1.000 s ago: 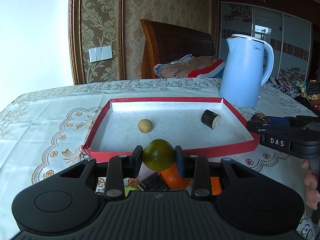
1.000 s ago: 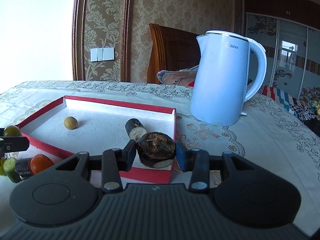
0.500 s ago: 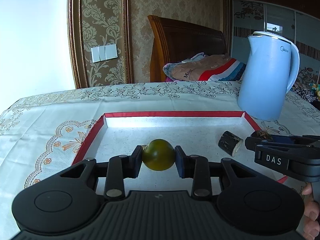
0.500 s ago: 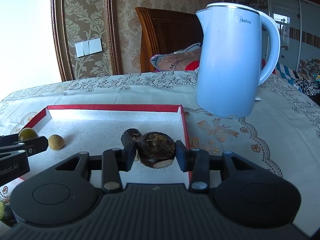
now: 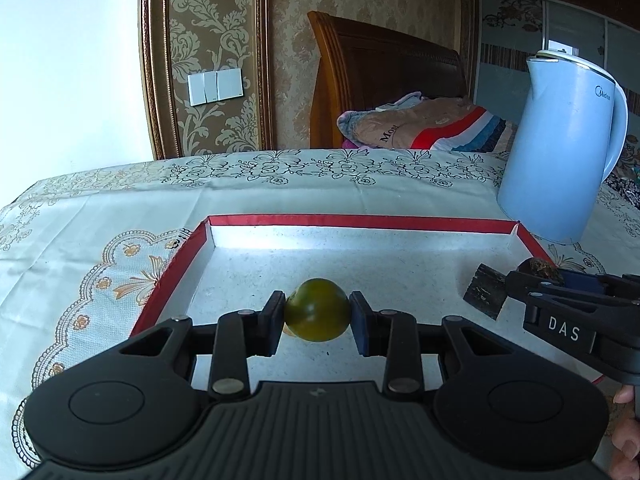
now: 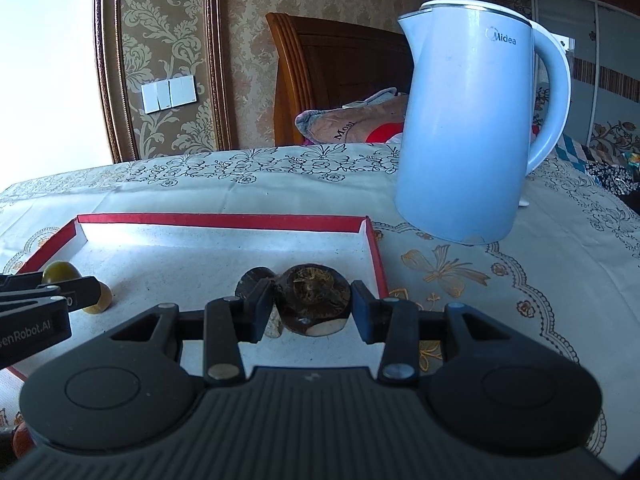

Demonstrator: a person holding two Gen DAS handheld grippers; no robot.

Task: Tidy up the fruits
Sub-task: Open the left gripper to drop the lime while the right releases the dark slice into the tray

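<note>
Fruit status: left gripper (image 5: 317,312) is clamped on a round green fruit (image 5: 316,309), pads on opposite sides at about its widest line, held over the near part of the red-rimmed tray (image 5: 360,222). A small yellowish fruit (image 6: 98,300) sits on the tray floor right behind it, mostly hidden in the left view.

Right gripper (image 6: 313,305) is closed around a dark brown knobbly fruit (image 6: 312,300), over the tray's right side near its rim. A dark cut piece (image 6: 254,280) with a pale end lies just behind it; touching or not, can't tell.

Handling, my read: green one looks smooth, firm, light. Round and glossy, so it can squirt out if the pads drift off centre. The widest-line grip is right, with moderate force to avoid bruising. Brown one has rough skin, so better friction, but its uneven shape could let it rock. Both will likely roll on release, so set them down low.

Blue kettle (image 6: 464,132) stands on the tablecloth just beyond the tray's right corner.
</note>
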